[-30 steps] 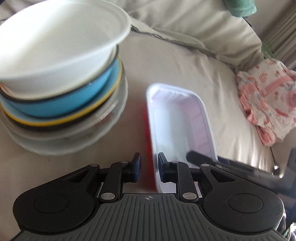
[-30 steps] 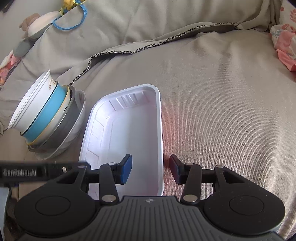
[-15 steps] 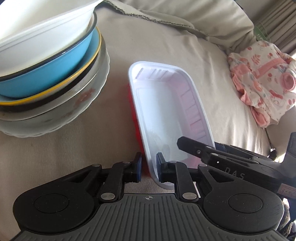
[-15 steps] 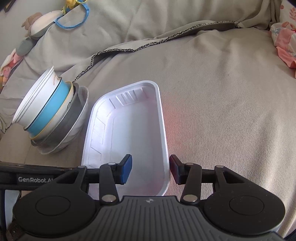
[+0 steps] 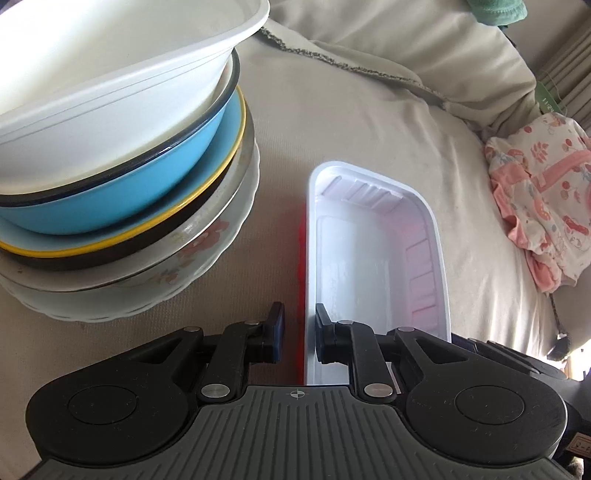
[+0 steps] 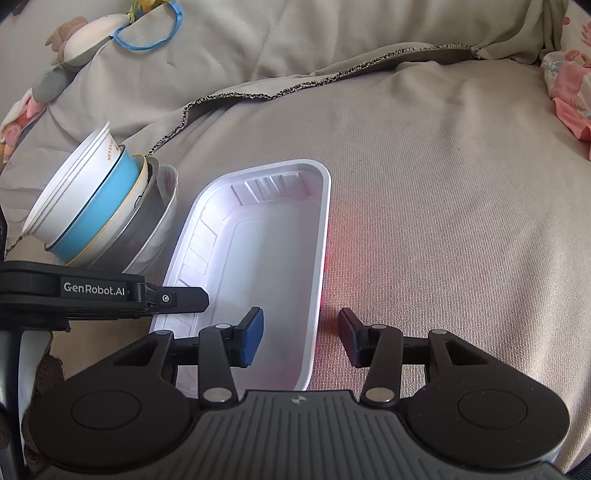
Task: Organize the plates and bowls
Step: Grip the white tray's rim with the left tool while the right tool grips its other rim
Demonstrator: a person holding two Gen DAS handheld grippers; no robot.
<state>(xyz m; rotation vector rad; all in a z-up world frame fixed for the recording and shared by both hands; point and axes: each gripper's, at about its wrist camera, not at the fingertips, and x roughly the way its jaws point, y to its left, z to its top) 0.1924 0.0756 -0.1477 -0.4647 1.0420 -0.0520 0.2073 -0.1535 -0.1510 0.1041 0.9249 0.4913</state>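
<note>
A white rectangular tray [image 5: 373, 258], red on the outside, lies on the beige cover. My left gripper [image 5: 299, 332] is shut on the tray's left rim near its near corner, one pad outside and one inside. In the right wrist view the tray [image 6: 266, 258] sits in front of my right gripper [image 6: 299, 339], which is open astride the right rim without touching it. To the left leans a stack [image 6: 103, 206]: a white plastic bowl [image 5: 129, 110] on top, a blue bowl [image 5: 129, 195], a yellow-rimmed plate and a floral bowl [image 5: 207, 251] at the bottom.
A pink patterned cloth [image 5: 535, 206] lies at the right on the bed. A soft toy with a blue ring [image 6: 147, 29] rests at the back left. The blanket's dark-trimmed edge [image 6: 295, 88] crosses behind the tray. Flat beige cover spreads to the tray's right.
My left gripper has come onto the tray's left rim and its jaws have narrowed onto it. The tray turned slightly. The right gripper has held still.
</note>
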